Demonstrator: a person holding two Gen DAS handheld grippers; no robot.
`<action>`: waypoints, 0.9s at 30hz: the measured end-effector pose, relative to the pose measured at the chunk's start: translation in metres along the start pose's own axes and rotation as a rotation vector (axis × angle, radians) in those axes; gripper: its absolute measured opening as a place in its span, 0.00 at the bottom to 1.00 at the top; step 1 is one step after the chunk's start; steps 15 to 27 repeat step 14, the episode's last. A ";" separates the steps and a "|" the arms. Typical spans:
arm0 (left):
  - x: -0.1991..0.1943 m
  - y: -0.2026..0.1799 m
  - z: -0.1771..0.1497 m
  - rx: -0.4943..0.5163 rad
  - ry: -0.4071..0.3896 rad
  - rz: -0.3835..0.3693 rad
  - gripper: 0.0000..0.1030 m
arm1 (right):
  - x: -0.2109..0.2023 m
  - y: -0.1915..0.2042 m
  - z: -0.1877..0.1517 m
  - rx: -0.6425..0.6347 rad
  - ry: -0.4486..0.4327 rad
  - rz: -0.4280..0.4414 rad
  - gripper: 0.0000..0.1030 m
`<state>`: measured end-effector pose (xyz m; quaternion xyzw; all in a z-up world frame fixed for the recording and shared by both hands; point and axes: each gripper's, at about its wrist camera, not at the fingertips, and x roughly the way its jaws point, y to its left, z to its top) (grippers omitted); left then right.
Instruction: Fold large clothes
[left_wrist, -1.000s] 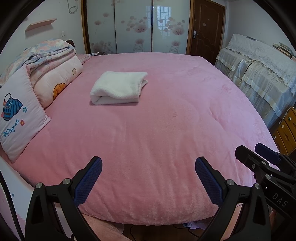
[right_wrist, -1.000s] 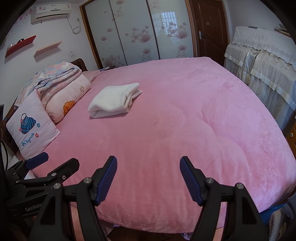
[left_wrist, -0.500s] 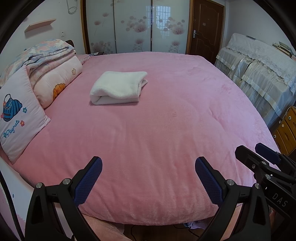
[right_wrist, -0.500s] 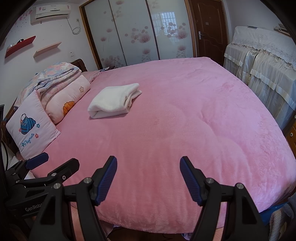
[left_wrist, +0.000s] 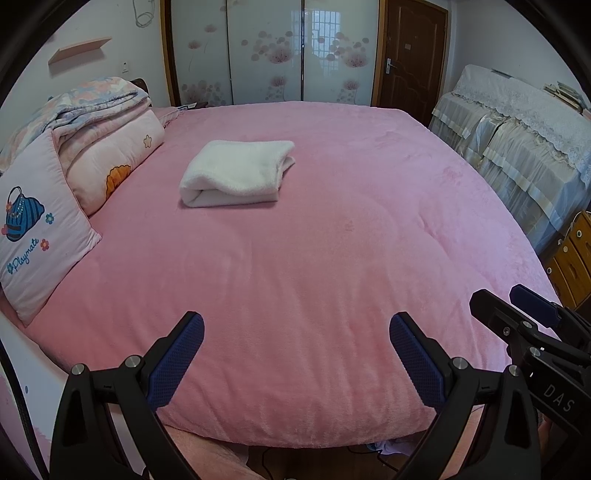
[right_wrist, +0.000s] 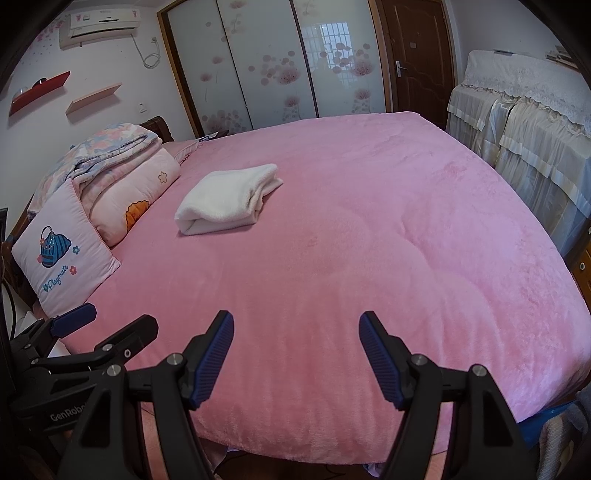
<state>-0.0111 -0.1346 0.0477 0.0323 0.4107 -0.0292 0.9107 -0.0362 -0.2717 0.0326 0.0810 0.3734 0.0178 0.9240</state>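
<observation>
A white fleecy garment (left_wrist: 236, 173) lies folded into a thick rectangle on the pink bed (left_wrist: 314, 258), toward the far left; it also shows in the right wrist view (right_wrist: 227, 199). My left gripper (left_wrist: 295, 332) is open and empty, above the bed's near edge, well short of the garment. My right gripper (right_wrist: 296, 330) is open and empty too, beside the left one. Each wrist view catches the other gripper at its side: the right gripper (left_wrist: 532, 317) in the left wrist view and the left gripper (right_wrist: 99, 332) in the right wrist view.
A pink pillow (left_wrist: 33, 229) printed "Playmate", a bolster pillow (left_wrist: 118, 162) and a folded quilt (left_wrist: 92, 99) line the bed's left side. Cloth-covered furniture (left_wrist: 517, 147) stands along the right. Sliding wardrobe doors (left_wrist: 273, 51) and a brown door (left_wrist: 410, 51) are behind.
</observation>
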 end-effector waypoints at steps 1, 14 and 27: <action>0.000 0.000 0.000 0.000 0.002 -0.001 0.97 | 0.000 0.000 0.000 0.001 0.000 0.001 0.69; 0.003 0.007 0.001 0.001 0.017 -0.008 0.97 | 0.000 0.000 0.000 0.003 0.002 0.001 0.69; 0.003 0.007 0.001 0.001 0.017 -0.008 0.97 | 0.000 0.000 0.000 0.003 0.002 0.001 0.69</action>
